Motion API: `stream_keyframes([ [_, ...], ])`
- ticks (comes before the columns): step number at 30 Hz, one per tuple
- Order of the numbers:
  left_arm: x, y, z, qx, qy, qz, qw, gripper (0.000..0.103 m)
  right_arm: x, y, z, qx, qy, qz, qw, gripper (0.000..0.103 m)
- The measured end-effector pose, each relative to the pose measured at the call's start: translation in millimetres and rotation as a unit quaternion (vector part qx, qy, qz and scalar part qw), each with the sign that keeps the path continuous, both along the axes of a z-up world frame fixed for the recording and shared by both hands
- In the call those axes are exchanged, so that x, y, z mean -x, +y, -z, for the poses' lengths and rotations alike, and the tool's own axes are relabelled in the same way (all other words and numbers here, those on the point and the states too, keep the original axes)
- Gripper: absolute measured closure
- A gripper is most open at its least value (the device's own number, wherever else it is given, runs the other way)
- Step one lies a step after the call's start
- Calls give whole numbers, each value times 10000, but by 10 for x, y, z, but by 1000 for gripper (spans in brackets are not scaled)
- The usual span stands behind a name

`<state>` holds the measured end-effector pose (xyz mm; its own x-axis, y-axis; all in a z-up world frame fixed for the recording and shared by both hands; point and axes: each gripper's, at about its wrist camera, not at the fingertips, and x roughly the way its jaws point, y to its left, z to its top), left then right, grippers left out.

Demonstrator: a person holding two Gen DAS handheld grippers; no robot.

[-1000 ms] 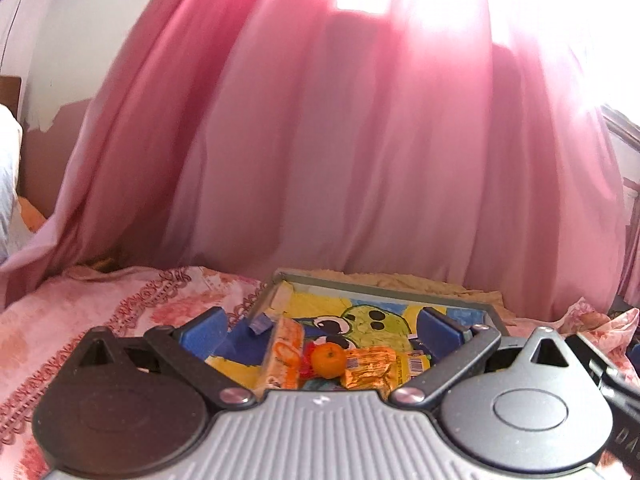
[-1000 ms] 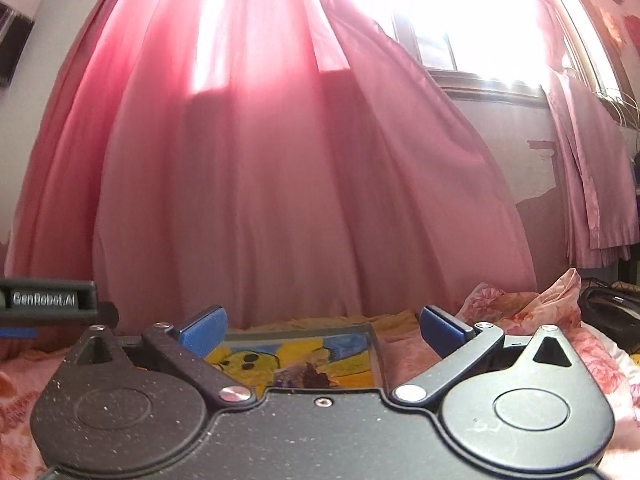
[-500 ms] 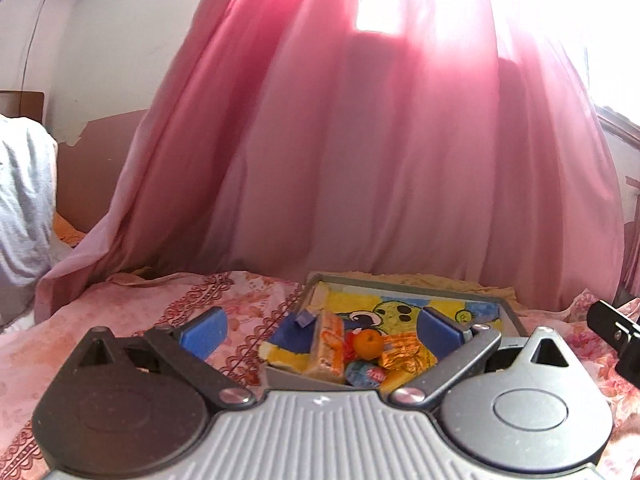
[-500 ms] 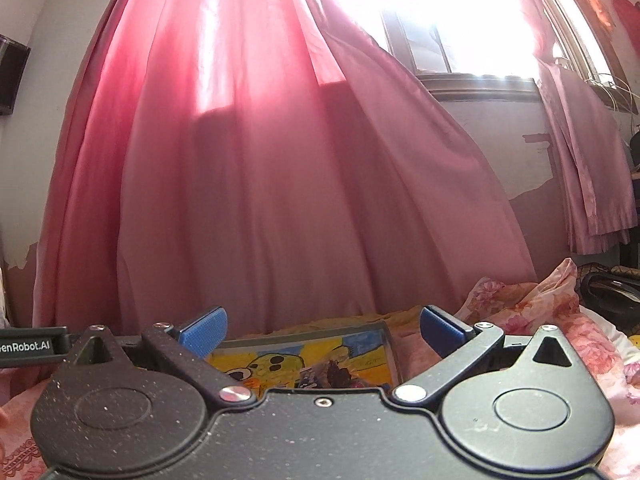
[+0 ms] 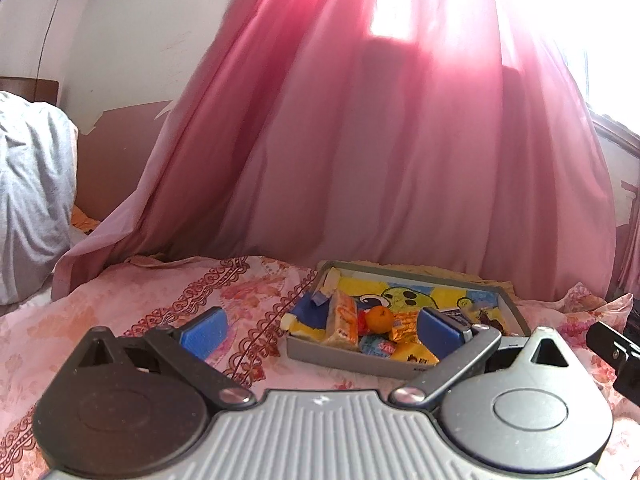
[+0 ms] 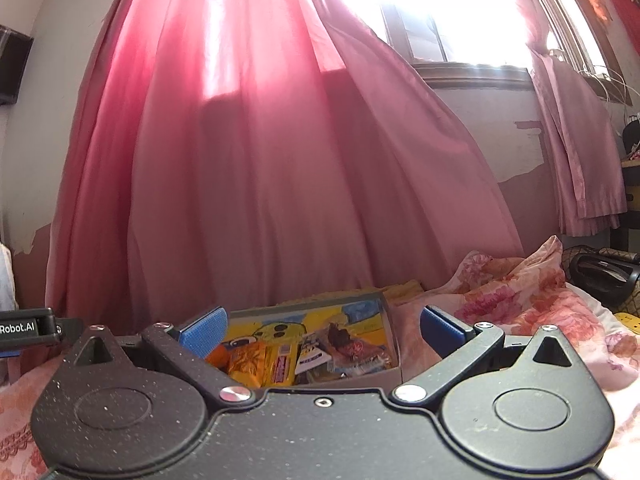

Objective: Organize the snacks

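The left tongs (image 5: pixel 320 326) and right tongs (image 6: pixel 322 326) both hang released with nothing between their blue pads, above a bed (image 5: pixel 160 300) in a pink floral cover. A shallow grey tray (image 5: pixel 352 360) with a cartoon-printed floor lies on the bed near the far edge, under the pink curtain (image 5: pixel 380 160). In it, left to right: an orange wafer pack (image 5: pixel 342 322), a small orange fruit (image 5: pixel 379 319), gold-wrapped snacks (image 5: pixel 404 326) and a dark-printed packet (image 6: pixel 344 344).
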<state>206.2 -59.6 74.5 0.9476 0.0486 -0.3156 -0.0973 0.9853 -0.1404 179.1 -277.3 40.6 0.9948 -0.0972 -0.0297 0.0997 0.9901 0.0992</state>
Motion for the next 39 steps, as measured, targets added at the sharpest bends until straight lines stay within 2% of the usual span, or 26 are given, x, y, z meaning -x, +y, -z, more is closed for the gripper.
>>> stream_keyframes([
  [5,127,36,44,-154,-25,-22,9999,0,93,83,37,77,19,-59,10000,1],
  [12,299,129,153,-118,147,-169,9997,0,230,186,95,140,46,-111,9998,1],
  [21,555,187,291,92,259,-83,9996,0,460,269,192,276,166,-166,9993,1],
  [28,798,259,335,330,258,137,9990,0,779,261,271,36,53,-240,9997,1],
  [39,1141,324,399,65,284,242,9993,0,1168,439,368,29,190,-121,9997,1],
])
